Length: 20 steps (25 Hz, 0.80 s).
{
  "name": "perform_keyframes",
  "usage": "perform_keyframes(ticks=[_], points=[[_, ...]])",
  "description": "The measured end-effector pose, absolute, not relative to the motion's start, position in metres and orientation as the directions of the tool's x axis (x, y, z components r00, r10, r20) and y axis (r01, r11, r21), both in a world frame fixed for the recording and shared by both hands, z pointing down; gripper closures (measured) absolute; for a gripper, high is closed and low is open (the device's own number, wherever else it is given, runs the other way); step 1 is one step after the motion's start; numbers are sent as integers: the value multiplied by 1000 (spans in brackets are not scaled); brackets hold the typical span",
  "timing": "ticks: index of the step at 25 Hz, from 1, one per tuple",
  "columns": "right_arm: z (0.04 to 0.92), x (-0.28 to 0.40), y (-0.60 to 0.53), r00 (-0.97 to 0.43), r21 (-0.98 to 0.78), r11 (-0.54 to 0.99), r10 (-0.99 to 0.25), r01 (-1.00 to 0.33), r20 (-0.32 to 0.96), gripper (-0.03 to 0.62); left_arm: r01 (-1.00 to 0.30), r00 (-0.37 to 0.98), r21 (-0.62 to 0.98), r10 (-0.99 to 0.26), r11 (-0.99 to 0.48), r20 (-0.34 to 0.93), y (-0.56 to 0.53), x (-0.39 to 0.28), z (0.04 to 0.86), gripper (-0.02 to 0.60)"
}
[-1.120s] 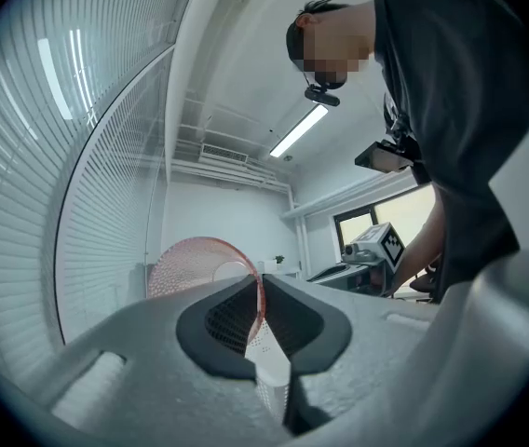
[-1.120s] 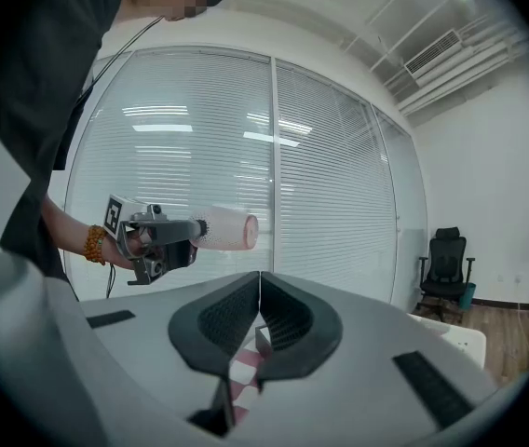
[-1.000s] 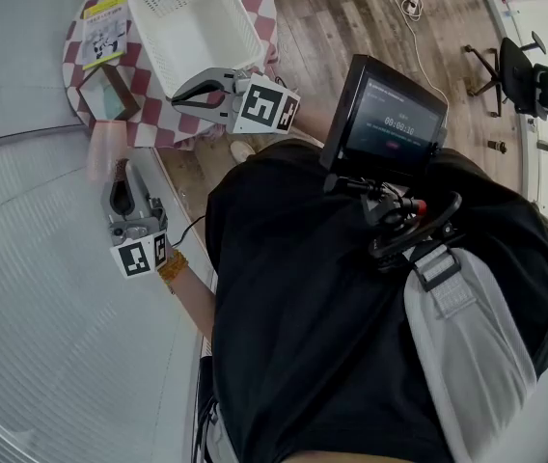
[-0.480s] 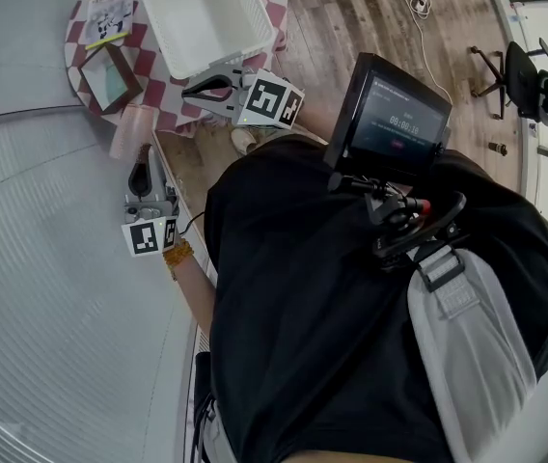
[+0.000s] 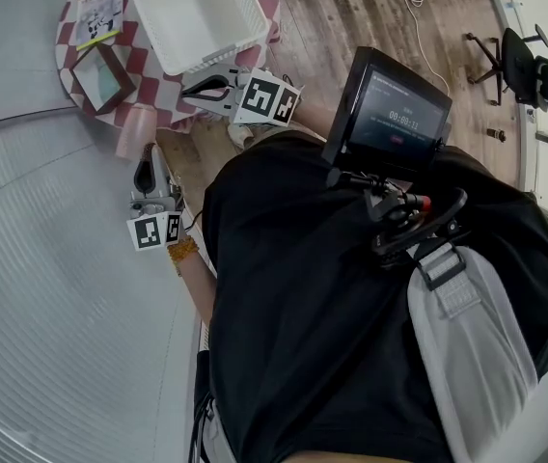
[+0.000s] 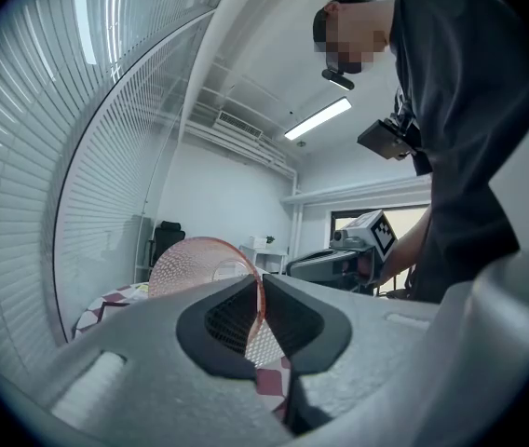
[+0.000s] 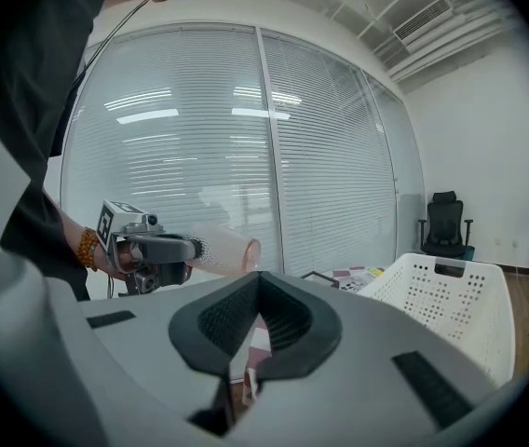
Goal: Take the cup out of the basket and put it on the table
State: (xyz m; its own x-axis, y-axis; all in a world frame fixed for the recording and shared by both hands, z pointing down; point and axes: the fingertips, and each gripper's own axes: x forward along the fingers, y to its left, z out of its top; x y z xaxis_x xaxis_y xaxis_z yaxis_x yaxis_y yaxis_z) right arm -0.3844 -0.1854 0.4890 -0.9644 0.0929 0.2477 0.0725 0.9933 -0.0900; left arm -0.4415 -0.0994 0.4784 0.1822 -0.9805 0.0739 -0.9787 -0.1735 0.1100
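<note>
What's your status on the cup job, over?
Left gripper shut on pink cup, out of basket. Right gripper shut, empty. Cup not yet on table. Nothing seen in the way.

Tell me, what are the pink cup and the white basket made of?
The cup is probably thin pink plastic: you can see through its finely dotted wall. The basket looks like white matte moulded plastic, with neat rows of holes.

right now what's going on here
A person holds a two-jaw tool in each hand. The left tool is clamped on the rim of a pink see-through cup, held in the air by the edge of the checkered table and not yet set down. The white basket sits on that table. The right tool is shut and empty, near the basket.
</note>
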Motion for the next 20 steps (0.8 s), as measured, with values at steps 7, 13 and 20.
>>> perform_keyframes(ticks=[7, 13, 20], points=[[490, -382, -187, -964, -85, 994, 87, 67, 251, 583, -973, 213, 106, -975, -205, 63, -108, -435, 478, 560], [490, -382, -192, -965, -79, 996, 70, 51, 254, 583, -970, 226, 104, -972, -220, 56, -114, -433, 474, 560], [491, -380, -193, -965, -85, 995, 62, 41, 256, 583, -969, 231, 98, -971, -225, 56, -116, -432, 470, 560]])
